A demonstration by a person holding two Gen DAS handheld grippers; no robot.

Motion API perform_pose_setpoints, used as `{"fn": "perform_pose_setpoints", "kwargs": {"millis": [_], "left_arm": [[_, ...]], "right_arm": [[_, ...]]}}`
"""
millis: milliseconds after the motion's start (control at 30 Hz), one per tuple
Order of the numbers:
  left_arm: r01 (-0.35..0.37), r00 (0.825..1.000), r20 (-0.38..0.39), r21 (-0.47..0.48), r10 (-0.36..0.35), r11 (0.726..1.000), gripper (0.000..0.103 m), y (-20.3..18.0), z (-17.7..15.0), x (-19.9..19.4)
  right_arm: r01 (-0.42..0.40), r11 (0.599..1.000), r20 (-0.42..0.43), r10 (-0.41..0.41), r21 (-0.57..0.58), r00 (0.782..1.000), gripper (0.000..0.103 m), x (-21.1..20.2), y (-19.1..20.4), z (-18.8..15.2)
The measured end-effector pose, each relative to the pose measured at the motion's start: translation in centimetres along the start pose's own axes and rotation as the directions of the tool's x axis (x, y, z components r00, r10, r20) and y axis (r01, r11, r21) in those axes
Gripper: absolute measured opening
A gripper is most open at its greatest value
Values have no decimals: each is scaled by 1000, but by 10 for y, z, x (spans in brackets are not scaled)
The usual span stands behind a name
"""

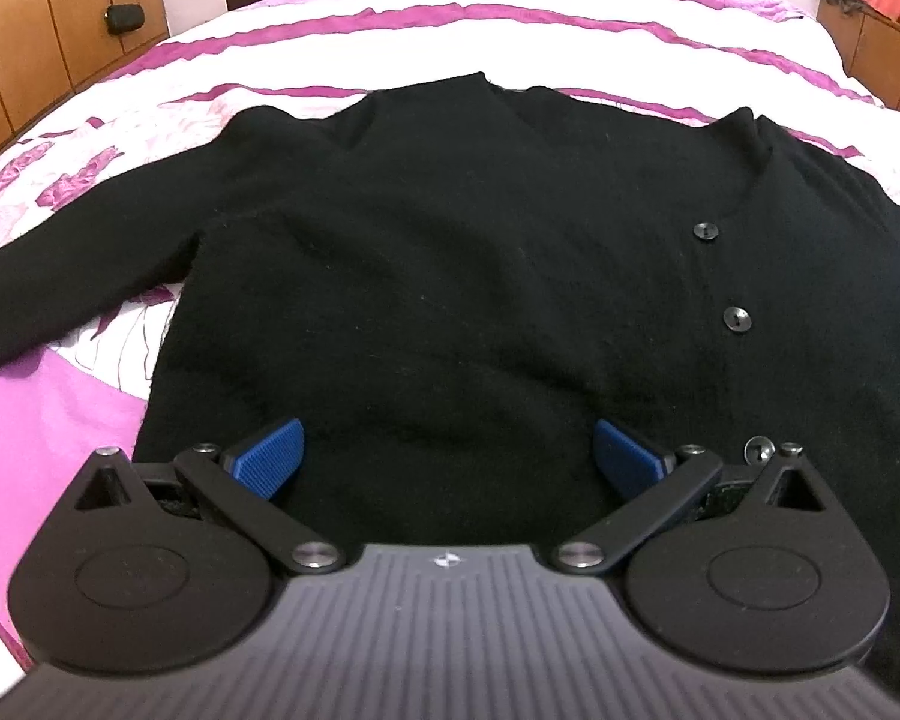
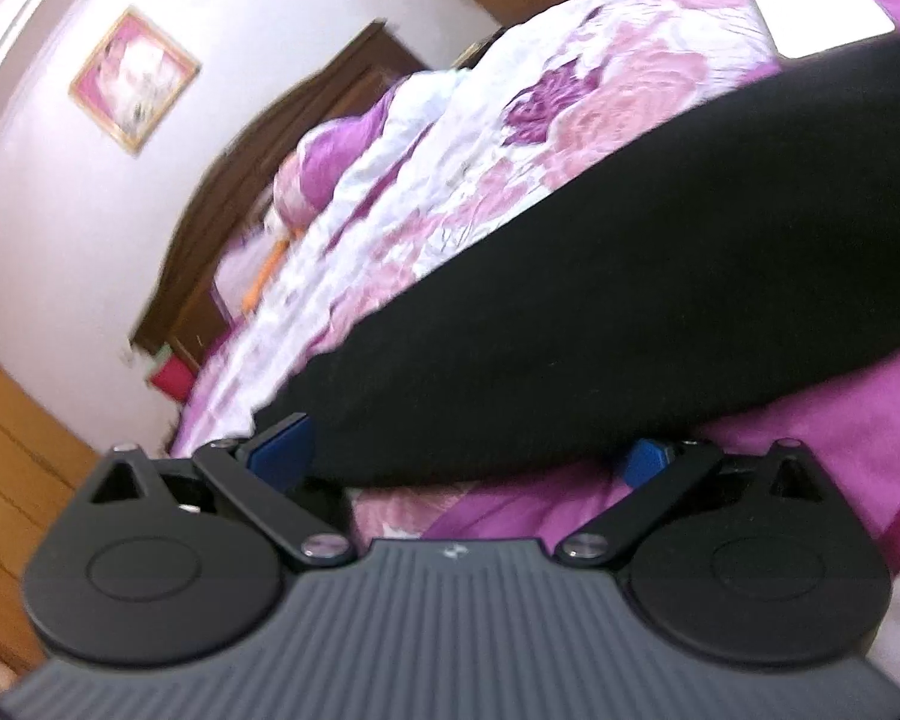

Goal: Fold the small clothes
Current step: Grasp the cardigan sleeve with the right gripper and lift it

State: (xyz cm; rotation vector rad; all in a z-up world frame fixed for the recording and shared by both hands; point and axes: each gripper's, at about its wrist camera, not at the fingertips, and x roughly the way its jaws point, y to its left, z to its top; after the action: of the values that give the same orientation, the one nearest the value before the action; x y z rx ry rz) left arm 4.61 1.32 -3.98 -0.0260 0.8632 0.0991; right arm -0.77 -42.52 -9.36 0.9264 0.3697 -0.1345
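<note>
Left wrist view: black cardigan (image 1: 450, 276) spread flat across the floral bedspread (image 1: 510, 36), filling mid-frame, buttons (image 1: 735, 319) down the right.
Left gripper (image 1: 447, 459): fingers spread wide over the hem at lower centre, nothing pinched.
Right wrist view: tilted, blurred; a black sleeve (image 2: 600, 276) runs from upper right to lower centre.
Right gripper (image 2: 471, 447): blue pads (image 2: 282, 450) apart, the sleeve end lying between them, not clamped.
Background: framed picture (image 2: 133, 79), upper left.

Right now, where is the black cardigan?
The black cardigan lies flat on the flowered bedspread, filling the left wrist view, buttons toward its right side.
</note>
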Motion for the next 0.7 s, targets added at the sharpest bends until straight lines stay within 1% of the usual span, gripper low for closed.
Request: {"fn": "perform_pose_setpoints", "kwargs": {"millis": [67,167,267,300,333,367,433,467,500,533,600,700], "left_arm": [[1,1000,0,8,-1,1000,103,1,-1,1],[-8,1000,6,26,8,1000,103,-3,-2,2],[-6,1000,16,32,5,999,103,-3,-3,0],[-2,1000,20,37,1,999,103,-2,-2,-2],[6,1000,24,46,-7,999,103,-1,0,-4],[17,999,31,60,-19,998,103,0,2,-7],[26,997,67,73,-31,997,103,3,6,-15],[23,995,92,73,-30,997,103,6,8,-20],[23,993,110,72,-31,997,103,8,10,-24],[27,992,123,69,-35,997,103,10,12,-27],[38,990,130,55,-45,998,103,14,15,-31],[42,990,133,35,-46,999,103,18,17,-32]], "right_arm": [[-22,998,18,21,53,1000,102,-1,-7,1],[-30,991,23,27,132,999,103,6,-12,9],[-36,976,56,24,215,998,103,8,-18,13],[-38,971,69,22,235,997,98,7,-19,13],[-28,967,83,7,255,997,86,4,-21,12],[-14,964,93,-12,267,996,77,0,-24,12],[24,957,105,-56,288,993,39,-7,-32,11],[43,955,108,-78,295,991,31,-9,-37,12],[59,953,109,-95,298,990,17,-9,-41,13],[74,953,109,-110,294,988,11,-10,-44,15],[82,960,122,-118,268,986,10,-12,-41,19],[77,987,159,-99,142,982,8,-17,-19,30]]}}
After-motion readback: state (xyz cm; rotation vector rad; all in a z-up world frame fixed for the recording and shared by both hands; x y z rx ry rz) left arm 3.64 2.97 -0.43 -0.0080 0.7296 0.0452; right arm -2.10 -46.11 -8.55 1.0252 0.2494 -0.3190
